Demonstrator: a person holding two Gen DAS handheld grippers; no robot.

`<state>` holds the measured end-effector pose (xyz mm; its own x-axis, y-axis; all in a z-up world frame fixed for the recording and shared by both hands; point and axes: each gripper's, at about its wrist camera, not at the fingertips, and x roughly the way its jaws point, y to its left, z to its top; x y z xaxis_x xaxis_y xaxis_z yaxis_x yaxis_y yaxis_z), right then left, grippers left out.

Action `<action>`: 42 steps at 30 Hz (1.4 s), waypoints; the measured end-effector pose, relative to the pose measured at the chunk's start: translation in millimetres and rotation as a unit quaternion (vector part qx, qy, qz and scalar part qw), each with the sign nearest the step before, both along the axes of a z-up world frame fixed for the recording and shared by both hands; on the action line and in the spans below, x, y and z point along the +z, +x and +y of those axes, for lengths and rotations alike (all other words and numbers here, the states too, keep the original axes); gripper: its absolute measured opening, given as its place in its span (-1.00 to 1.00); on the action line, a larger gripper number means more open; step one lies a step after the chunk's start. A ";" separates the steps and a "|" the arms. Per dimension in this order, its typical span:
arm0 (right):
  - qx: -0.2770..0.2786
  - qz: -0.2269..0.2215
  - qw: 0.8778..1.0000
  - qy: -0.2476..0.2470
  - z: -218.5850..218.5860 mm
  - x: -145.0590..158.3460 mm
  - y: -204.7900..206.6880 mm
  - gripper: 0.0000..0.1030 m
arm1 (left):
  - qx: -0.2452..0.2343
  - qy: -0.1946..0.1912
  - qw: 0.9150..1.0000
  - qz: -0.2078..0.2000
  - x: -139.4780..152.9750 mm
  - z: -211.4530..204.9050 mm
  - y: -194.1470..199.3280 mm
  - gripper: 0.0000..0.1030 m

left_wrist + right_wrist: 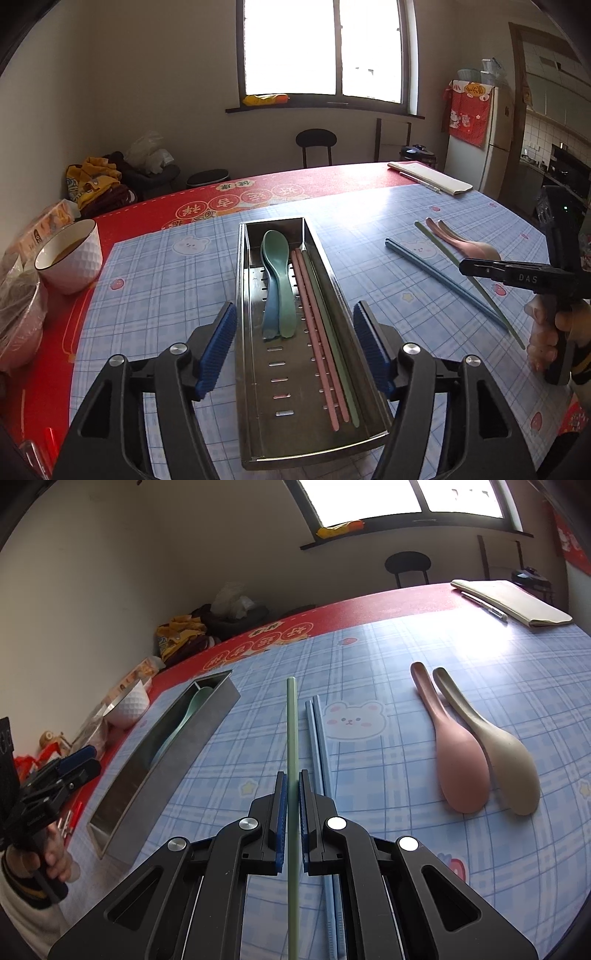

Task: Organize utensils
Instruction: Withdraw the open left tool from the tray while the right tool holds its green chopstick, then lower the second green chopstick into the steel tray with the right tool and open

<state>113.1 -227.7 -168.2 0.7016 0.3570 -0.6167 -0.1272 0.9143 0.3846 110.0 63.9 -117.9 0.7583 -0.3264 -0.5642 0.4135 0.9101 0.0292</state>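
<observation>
A steel tray [284,439] sits lengthwise on a desk [177,295] covered in blue plaid. Inside it lie two nested spoons [276,284], green and blue, beside two pink chopsticks [317,332] and one green chopstick [332,332].

The left gripper [295,343] hangs over the tray with its jaws wide apart and nothing between them.

To the right, the right gripper [292,812] is clamped on a second green stick [292,738], which runs straight out between its blue pads. Whether the stick's far end is touching the desk cannot be told. Just beside it lie two blue chopsticks [317,738]. Farther right are a pink spoon [458,760] and a beige spoon [506,760], side by side.

The step in hand looks like moving the green stick to join its mate. The next move probably calls for carrying it across and turning it to lie along the tray before letting go. Four utensils would then remain outside.
</observation>
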 end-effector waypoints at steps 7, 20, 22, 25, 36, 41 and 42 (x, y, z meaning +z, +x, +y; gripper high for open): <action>-0.006 0.008 0.999 -0.032 7.3 -0.4 1.5 -0.88 | -0.002 -0.009 0.999 -0.043 -6.9 17.1 -13.9 0.88; -0.023 0.036 0.993 -0.111 30.4 8.2 14.7 -0.88 | 0.019 -0.095 0.993 -0.062 -8.2 50.8 -11.9 0.88; -0.025 0.025 0.994 -0.104 39.1 20.6 16.9 -0.88 | 0.031 -0.097 0.993 -0.057 -8.6 53.7 -9.0 0.88; -0.019 0.026 0.996 -0.080 60.1 35.1 24.7 -0.88 | 0.035 -0.106 0.992 -0.059 -8.1 57.2 -9.4 0.89; -0.049 0.115 0.986 0.109 132.2 26.6 67.2 -0.88 | 0.066 -0.126 0.988 -0.053 -10.4 73.0 -5.4 0.88; -0.092 0.138 0.976 0.144 142.7 18.1 75.9 -0.88 | 0.070 -0.123 0.989 -0.050 -11.1 72.8 -4.1 0.88; -0.098 0.139 0.975 0.146 143.1 17.3 77.4 -0.88 | 0.070 -0.122 0.989 -0.051 -11.0 72.3 -4.5 0.88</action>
